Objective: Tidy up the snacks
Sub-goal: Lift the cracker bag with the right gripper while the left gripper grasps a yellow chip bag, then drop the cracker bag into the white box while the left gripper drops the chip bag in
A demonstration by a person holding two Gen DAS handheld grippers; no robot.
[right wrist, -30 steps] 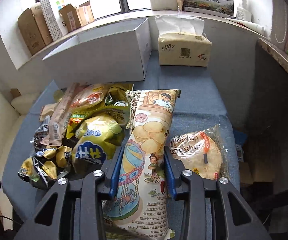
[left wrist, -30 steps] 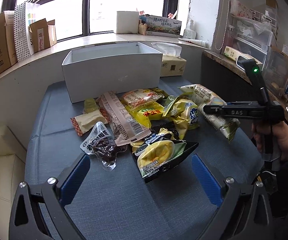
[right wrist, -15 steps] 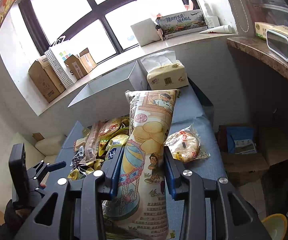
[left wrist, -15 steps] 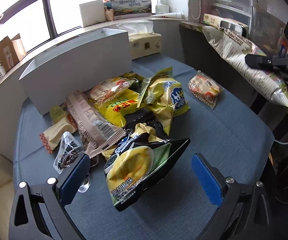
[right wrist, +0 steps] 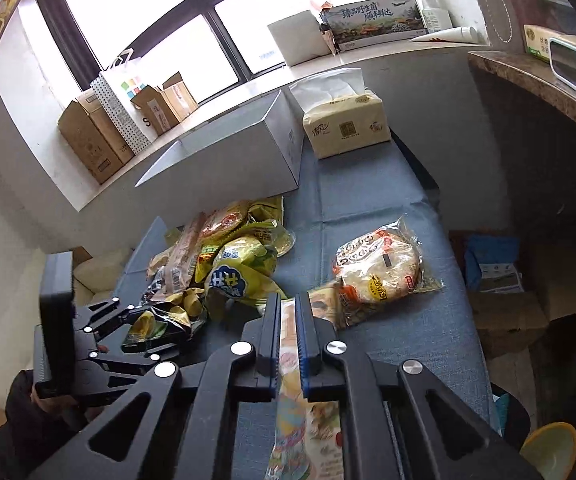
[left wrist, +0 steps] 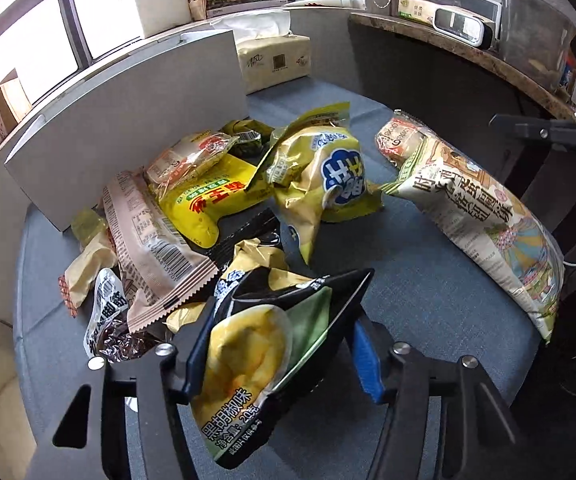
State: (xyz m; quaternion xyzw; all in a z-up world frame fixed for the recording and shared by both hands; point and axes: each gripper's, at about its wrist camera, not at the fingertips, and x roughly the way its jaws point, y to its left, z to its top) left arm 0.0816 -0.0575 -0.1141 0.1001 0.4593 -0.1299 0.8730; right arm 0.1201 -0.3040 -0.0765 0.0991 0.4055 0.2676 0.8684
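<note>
While I watch both wrist feeds, the snacks sit heaped on the blue-grey cloth table (left wrist: 427,300).
Left claw (left wrist: 276,360): closing around my black-and-green crinkly chip packet (left wrist: 264,364), lower centre of frame.
Right claw (right wrist: 288,320): clamped on my long illustrated cracker bag (left wrist: 483,216), right of frame.
White open cardboard box (left wrist: 128,120): upper left, behind the heap.

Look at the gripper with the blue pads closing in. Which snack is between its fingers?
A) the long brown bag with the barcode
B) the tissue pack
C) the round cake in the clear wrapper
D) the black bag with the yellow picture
D: the left gripper has its jaws closing around the black bag with the yellow picture, which sits between its two fingers, while the other snacks lie farther off on the table.
</note>
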